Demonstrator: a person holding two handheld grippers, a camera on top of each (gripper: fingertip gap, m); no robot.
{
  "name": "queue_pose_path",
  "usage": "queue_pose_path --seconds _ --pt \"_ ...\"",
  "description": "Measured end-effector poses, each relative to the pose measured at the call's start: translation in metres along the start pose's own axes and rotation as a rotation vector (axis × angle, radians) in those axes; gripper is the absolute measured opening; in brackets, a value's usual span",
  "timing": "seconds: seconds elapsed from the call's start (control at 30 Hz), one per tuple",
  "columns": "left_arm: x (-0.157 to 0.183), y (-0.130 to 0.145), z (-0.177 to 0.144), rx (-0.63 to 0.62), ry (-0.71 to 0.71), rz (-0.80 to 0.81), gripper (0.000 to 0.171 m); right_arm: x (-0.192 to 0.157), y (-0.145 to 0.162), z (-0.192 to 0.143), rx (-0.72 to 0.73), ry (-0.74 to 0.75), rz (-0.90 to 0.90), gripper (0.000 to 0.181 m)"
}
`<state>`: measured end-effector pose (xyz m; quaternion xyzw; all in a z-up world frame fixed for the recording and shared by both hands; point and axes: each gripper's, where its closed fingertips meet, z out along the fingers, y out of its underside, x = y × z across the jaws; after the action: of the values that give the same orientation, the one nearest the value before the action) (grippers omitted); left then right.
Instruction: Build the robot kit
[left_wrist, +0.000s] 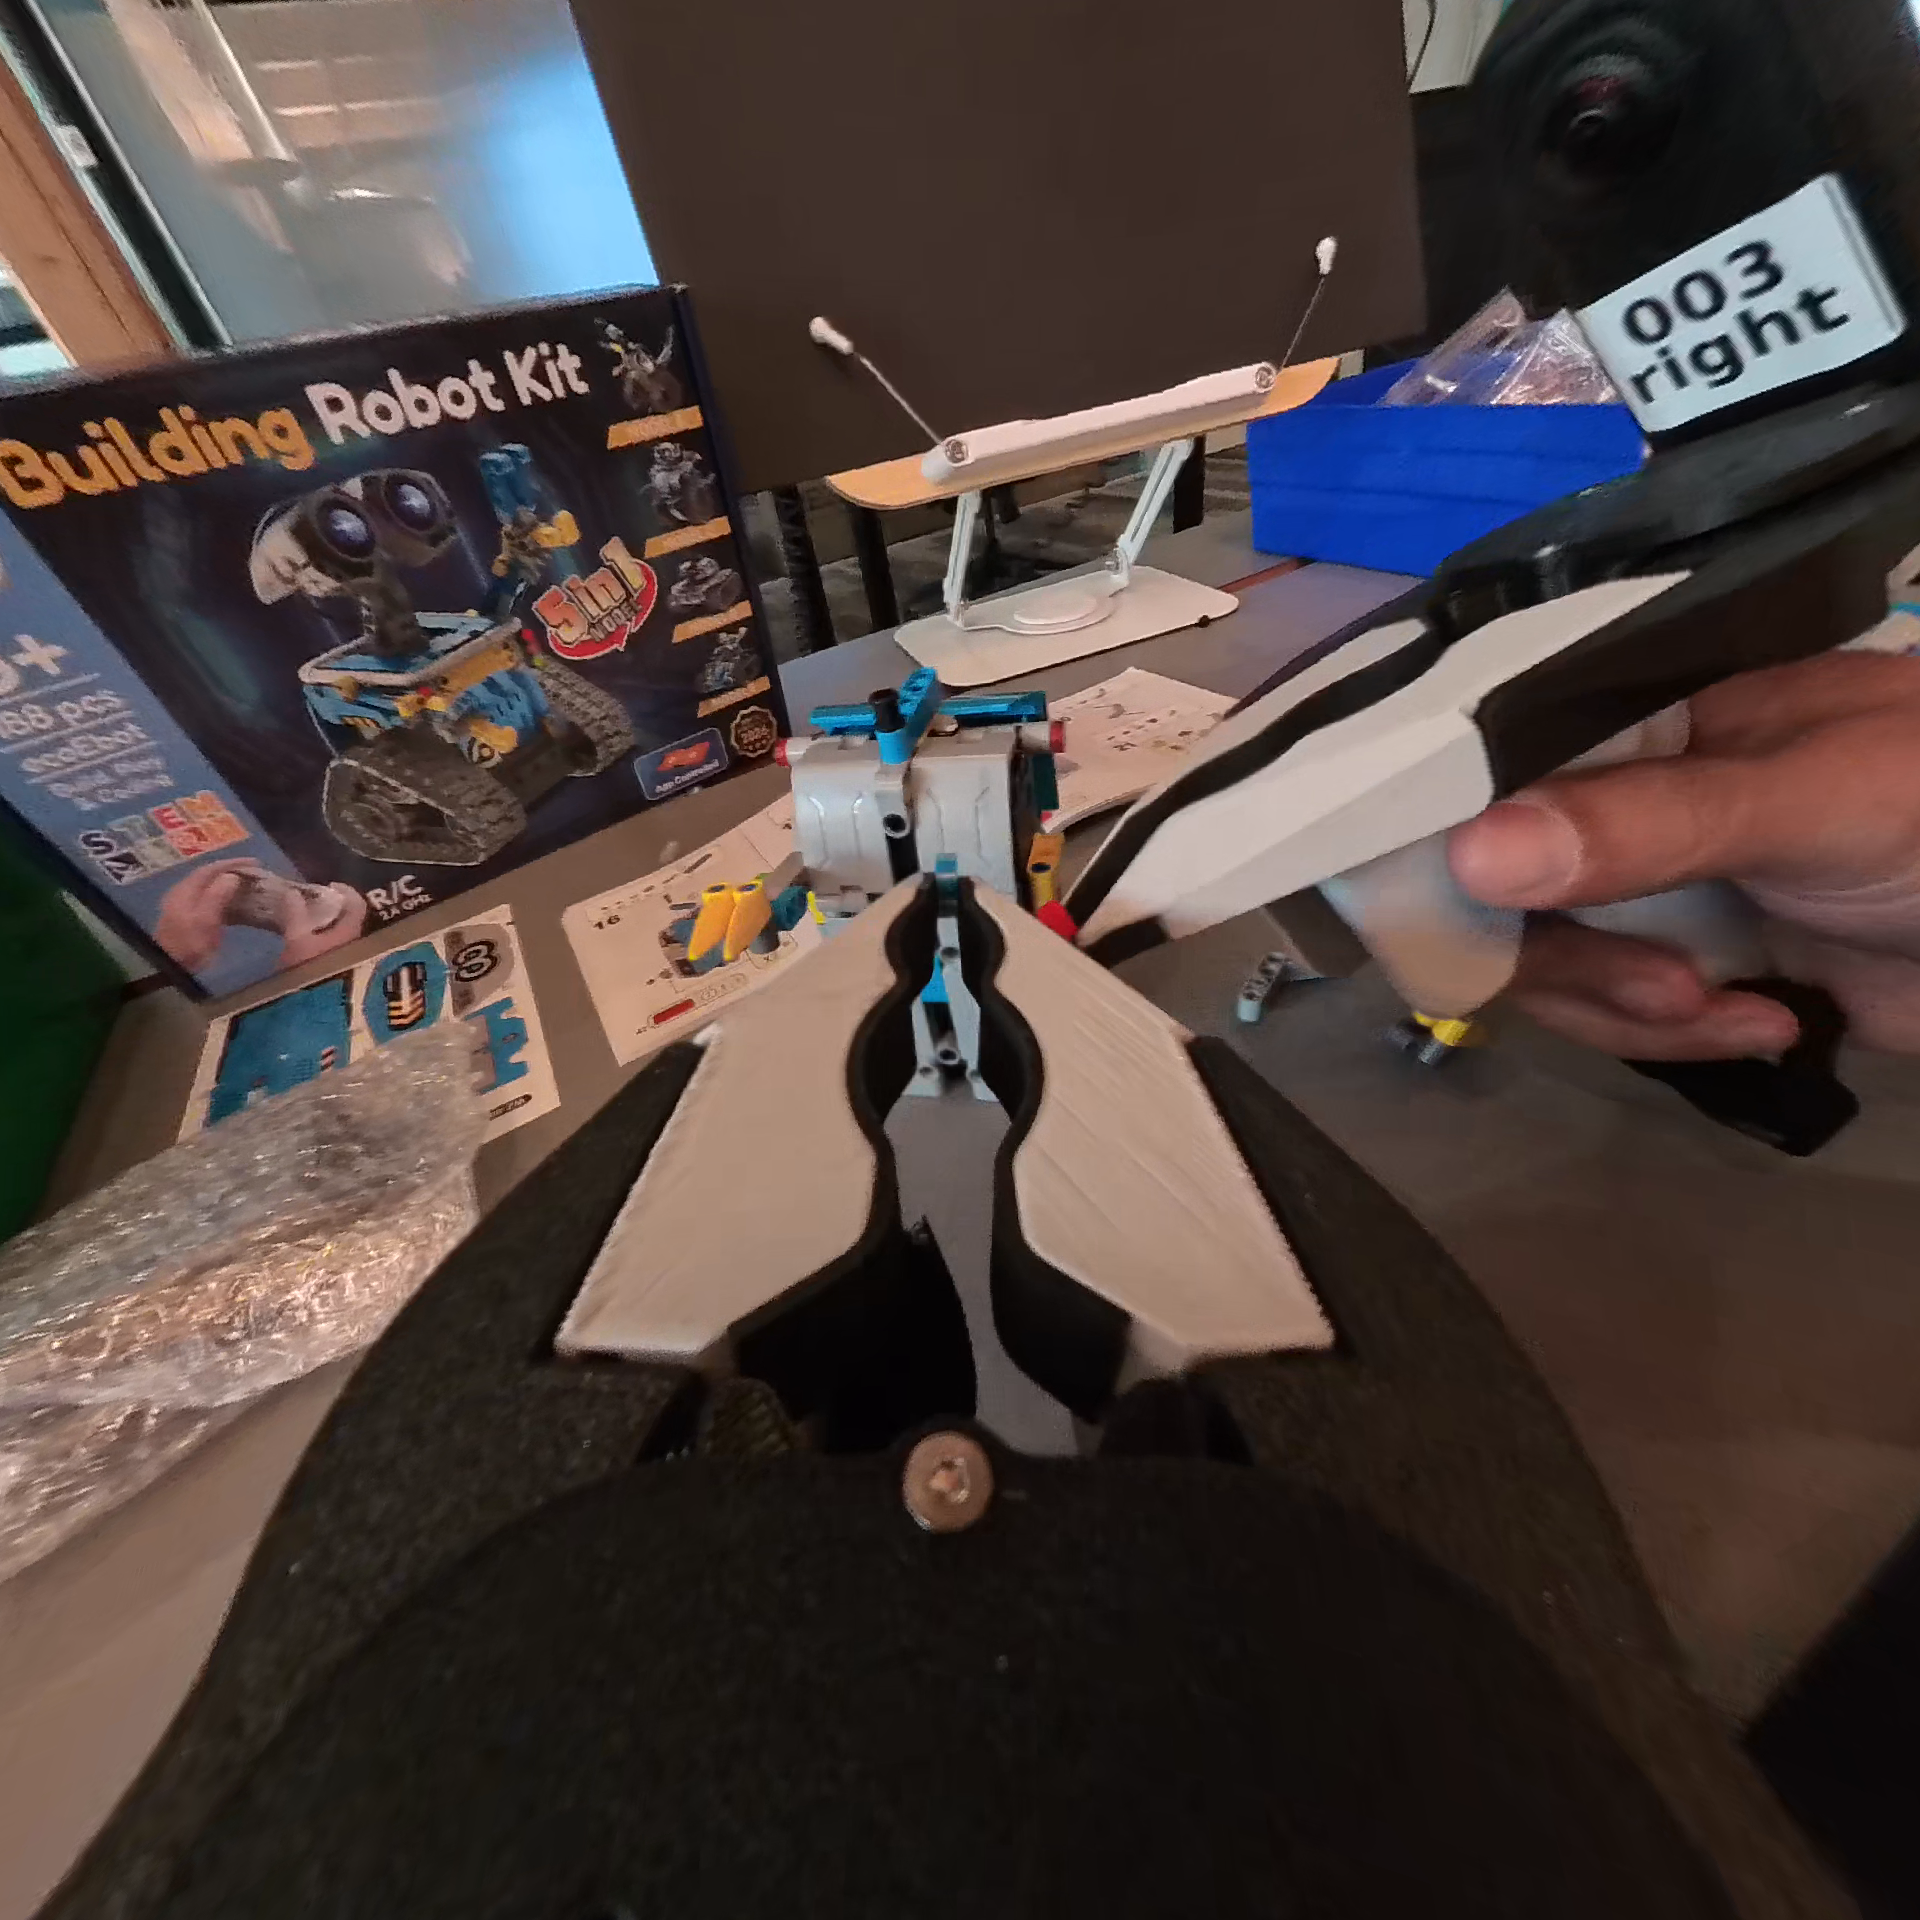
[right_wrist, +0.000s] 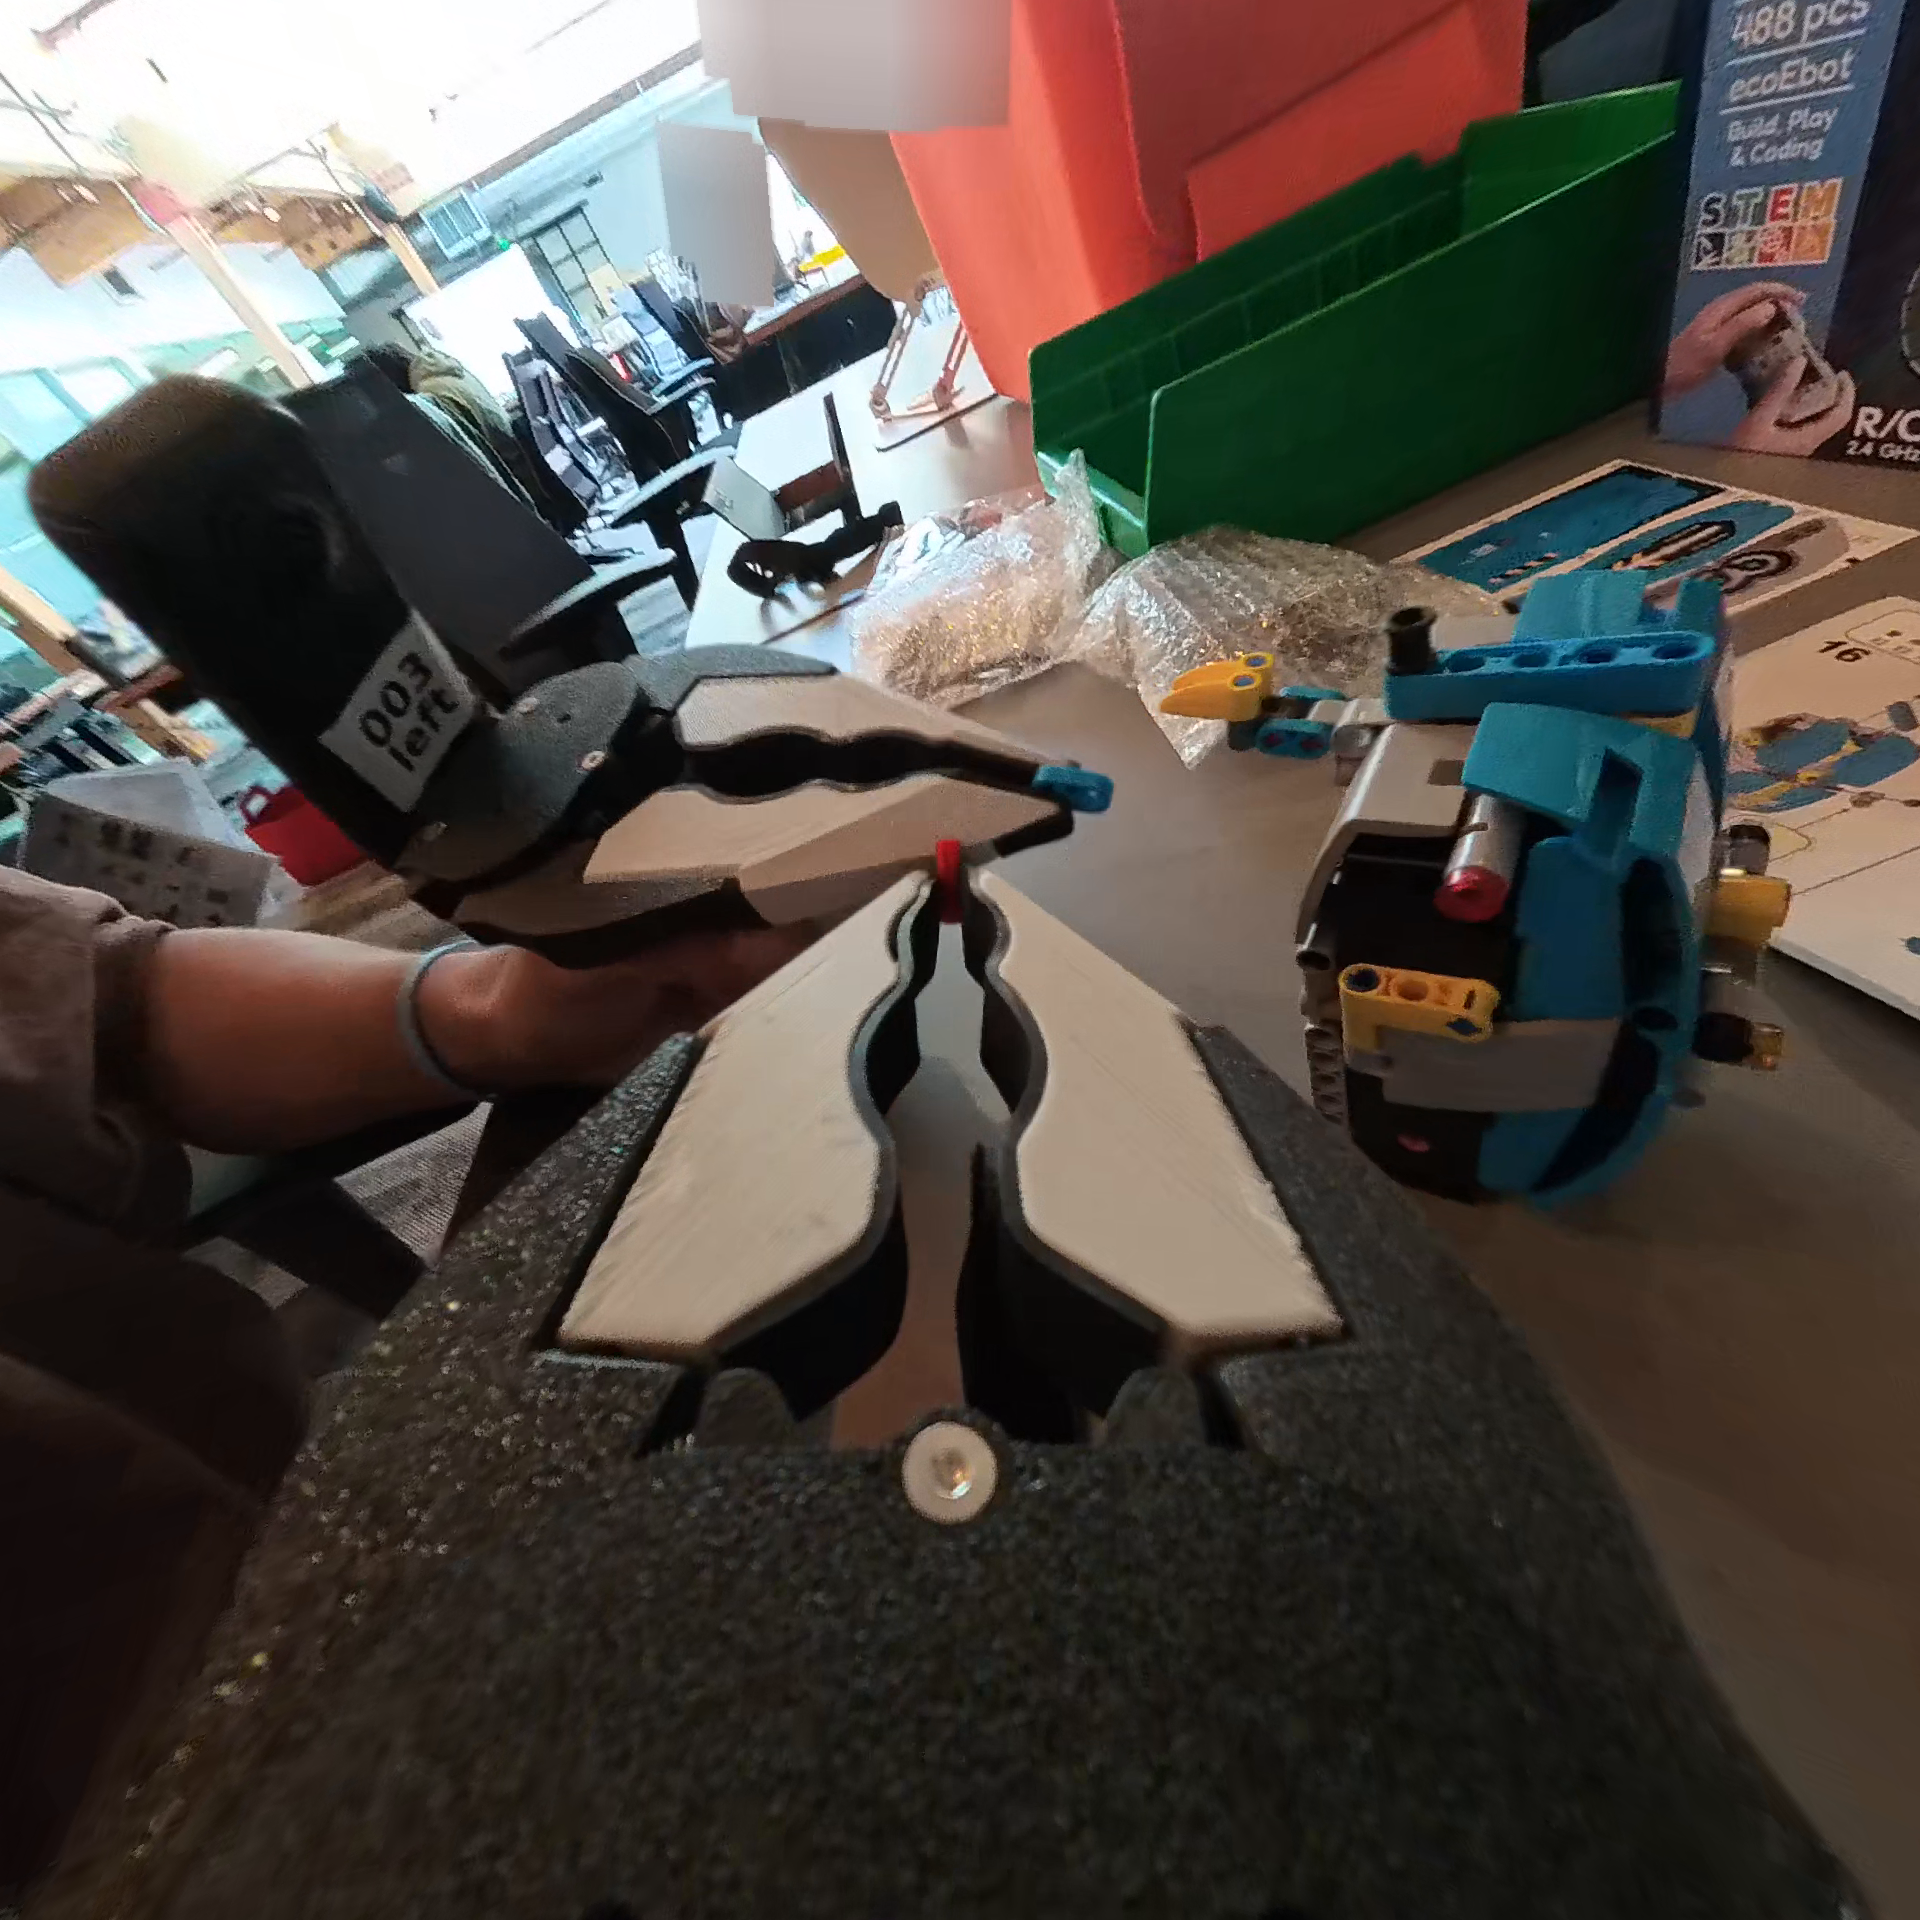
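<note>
we had our left gripper (right_wrist: 1070, 795) clenched on a small blue piece (right_wrist: 1075, 787) and our right gripper (right_wrist: 948, 894) pinching a red pin (right_wrist: 947, 883), both just beside the half-built robot model (right_wrist: 1517, 914) on the table (right_wrist: 1558, 1455), neither part yet attached.

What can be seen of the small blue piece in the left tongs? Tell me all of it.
The small blue piece is a short, blocky connector of glossy plastic. The left tongs are shut on it at their very tips, so most of it juts out past them, held above the grey table. Nothing else touches it. The right tongs, shut on a small red piece, are close by.
</note>
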<state>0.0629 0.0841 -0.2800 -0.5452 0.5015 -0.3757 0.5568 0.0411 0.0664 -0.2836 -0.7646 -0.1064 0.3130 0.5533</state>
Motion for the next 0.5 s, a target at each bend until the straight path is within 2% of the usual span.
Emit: queue_pose_path --seconds 0.3,0.4,0.5 --pt "0.007 0.004 0.004 -0.026 -0.008 0.138 0.003 0.004 0.009 0.0 -0.036 0.016 0.005 0.004" --pt "0.01 0.005 0.004 -0.035 -0.027 0.26 0.003 0.006 0.011 -0.001 -0.052 0.025 -0.01 0.004" --pt "0.016 0.008 0.005 -0.052 -0.051 0.459 0.003 0.014 0.016 -0.005 -0.092 0.072 -0.067 0.003"
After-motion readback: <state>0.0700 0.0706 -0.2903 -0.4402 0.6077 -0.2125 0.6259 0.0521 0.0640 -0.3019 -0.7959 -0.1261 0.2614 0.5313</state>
